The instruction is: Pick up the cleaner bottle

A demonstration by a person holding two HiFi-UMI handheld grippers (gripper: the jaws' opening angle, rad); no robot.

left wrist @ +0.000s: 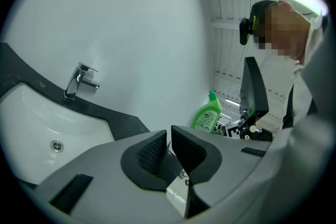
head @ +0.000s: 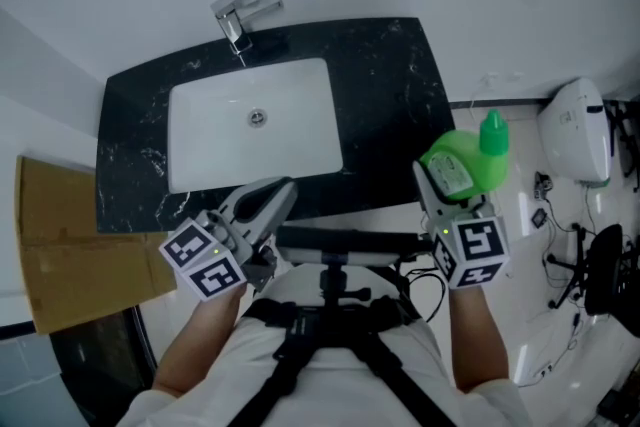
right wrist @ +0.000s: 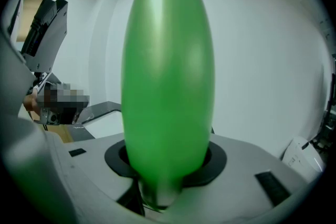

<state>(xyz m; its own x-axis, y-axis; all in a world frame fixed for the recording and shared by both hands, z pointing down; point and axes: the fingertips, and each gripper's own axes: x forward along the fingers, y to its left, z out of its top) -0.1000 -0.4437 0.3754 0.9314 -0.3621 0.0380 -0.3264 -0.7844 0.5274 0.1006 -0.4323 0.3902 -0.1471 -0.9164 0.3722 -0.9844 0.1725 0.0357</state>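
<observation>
The green cleaner bottle (head: 468, 162) with a green cap is held in the air to the right of the black counter (head: 400, 95), clamped in my right gripper (head: 447, 177). In the right gripper view the green bottle (right wrist: 168, 76) fills the middle, standing up between the jaws. From the left gripper view the same bottle (left wrist: 207, 113) shows small, off to the right. My left gripper (head: 268, 200) hovers over the counter's front edge, its pads (left wrist: 153, 152) almost touching with nothing between them.
A white sink basin (head: 300, 120) with a chrome tap (head: 236, 18) is set in the black marble counter. Brown cardboard (head: 70, 255) lies at the left. A white appliance (head: 578, 130) and cables lie on the floor at the right.
</observation>
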